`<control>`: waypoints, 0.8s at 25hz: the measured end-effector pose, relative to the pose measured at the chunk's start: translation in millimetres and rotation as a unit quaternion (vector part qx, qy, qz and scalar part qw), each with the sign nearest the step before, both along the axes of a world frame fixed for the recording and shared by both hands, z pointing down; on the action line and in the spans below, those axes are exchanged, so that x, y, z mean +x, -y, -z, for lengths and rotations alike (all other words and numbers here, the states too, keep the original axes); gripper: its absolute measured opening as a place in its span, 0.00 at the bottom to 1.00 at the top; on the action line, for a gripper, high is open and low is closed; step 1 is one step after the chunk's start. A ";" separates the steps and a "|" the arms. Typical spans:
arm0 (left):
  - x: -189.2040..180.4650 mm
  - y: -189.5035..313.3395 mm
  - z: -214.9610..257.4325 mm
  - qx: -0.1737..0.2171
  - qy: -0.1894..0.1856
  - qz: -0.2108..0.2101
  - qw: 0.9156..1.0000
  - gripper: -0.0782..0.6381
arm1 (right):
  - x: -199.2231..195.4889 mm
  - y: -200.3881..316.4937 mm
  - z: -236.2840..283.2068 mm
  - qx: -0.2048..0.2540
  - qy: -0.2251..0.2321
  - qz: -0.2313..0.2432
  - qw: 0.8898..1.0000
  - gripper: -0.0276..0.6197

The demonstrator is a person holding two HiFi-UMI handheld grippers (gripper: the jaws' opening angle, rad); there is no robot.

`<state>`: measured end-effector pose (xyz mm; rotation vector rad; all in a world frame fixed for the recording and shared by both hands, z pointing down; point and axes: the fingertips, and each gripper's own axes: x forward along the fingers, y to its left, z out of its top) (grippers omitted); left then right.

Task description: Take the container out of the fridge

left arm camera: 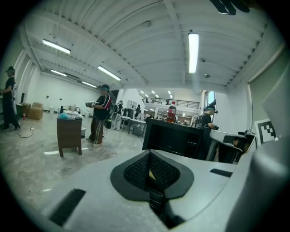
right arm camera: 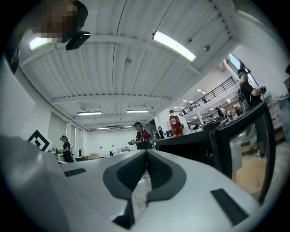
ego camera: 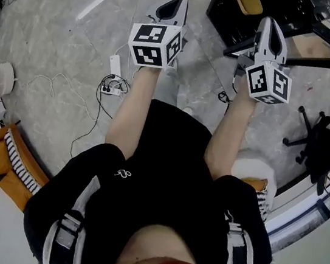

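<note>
While fridge (ego camera: 227, 11) stands just ahead of right gripper (ego camera: 268, 22), cables (ego camera: 111, 89) below left gripper (ego camera: 179, 1); both held forward, jaws pressed together (empty).

bright ceiling strip lights (left arm camera: 193, 52), fisheye-warped edges

I hold my left gripper (ego camera: 178, 4) and right gripper (ego camera: 270, 27) above the floor (ego camera: 64, 27). A black cabinet (ego camera: 226, 11) sits just ahead of the right one, 1 power strip (ego camera: 115, 64) beside the left.
</note>
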<state>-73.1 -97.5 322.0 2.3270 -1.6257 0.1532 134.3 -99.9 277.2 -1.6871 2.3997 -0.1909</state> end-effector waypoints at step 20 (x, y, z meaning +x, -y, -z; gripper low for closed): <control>32.4 164.0 -124.1 -0.122 -0.030 -0.061 0.990 0.12 | -18.0 133.9 -152.0 -0.194 -0.101 -0.050 0.975 0.06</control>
